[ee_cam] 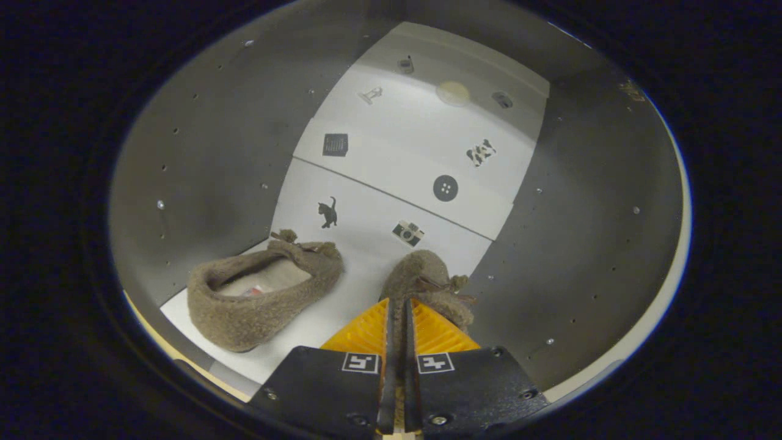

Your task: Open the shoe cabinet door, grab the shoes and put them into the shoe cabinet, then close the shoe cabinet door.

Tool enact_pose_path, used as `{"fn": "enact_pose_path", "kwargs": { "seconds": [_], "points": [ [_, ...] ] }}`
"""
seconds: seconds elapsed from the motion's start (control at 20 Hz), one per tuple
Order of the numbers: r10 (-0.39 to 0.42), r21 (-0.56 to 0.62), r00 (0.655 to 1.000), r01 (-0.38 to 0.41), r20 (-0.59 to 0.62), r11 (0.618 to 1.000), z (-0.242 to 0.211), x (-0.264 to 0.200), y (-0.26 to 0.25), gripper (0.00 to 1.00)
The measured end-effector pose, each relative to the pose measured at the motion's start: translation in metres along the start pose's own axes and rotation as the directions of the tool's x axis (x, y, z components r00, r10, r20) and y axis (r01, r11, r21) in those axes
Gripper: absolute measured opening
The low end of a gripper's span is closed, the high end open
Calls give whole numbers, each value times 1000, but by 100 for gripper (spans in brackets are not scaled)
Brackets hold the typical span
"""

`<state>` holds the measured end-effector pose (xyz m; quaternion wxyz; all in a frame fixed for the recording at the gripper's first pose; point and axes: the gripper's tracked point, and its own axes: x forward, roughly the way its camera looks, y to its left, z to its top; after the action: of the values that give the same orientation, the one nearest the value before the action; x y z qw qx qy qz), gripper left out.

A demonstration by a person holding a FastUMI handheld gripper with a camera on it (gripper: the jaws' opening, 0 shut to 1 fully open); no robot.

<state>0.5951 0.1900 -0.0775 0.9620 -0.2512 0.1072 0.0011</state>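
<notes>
The gripper (pixel 398 305) reaches into the shoe cabinet, a box with dull grey side walls (pixel 208 165) and a white floor (pixel 342 305). It points toward the white back wall (pixel 421 153) of the cabinet and tips a little downward, toward the floor.

Its two fingers (pixel 366 333) are pulled close together, with only a thin gap between them. In that gap sits the edge of a fuzzy brown slipper with a small bow (pixel 427 278). Both fingers press on this slipper, so it is pinched tight. The rest of the slipper sticks out just ahead of the fingertips, with its toe close to the back wall and near the right side wall. I cannot tell if it touches the floor or hangs just above it.

A second fuzzy brown slipper (pixel 263 299) lies on the white floor, to the left of the fingers and close to the left wall. It rests flat with its opening facing up, and its toe with a bow points at the back wall. The two slippers are apart, with bare white floor between them.

The back wall has small stickers on it: a black cat (pixel 328 212), a little camera (pixel 407 233), a round dark button (pixel 446 187), a dark square (pixel 335 145) and a black-and-white spotted shape (pixel 481 152).
</notes>
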Motion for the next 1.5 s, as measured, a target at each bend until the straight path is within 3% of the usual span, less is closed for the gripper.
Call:
{"fn": "enact_pose_path", "kwargs": {
  "seconds": [0.45, 0.65, 1.0, 1.2, 1.25, 1.5],
  "points": [
    [-22, 67, 1000, 22, -10, 998, -4, 6, 4, 17],
    [-32, 119, 999, 27, 44, 993, 18, -22, -3, 20],
    [3, 284, 989, -46, 148, 958, 56, -140, -3, 65],
    [85, 358, 989, -124, 121, 925, 53, -222, 13, 96],
    [106, 372, 988, -139, 108, 918, 52, -242, 15, 100],
    [143, 386, 979, -190, 146, 903, 64, -344, -8, 100]
  ]
}}
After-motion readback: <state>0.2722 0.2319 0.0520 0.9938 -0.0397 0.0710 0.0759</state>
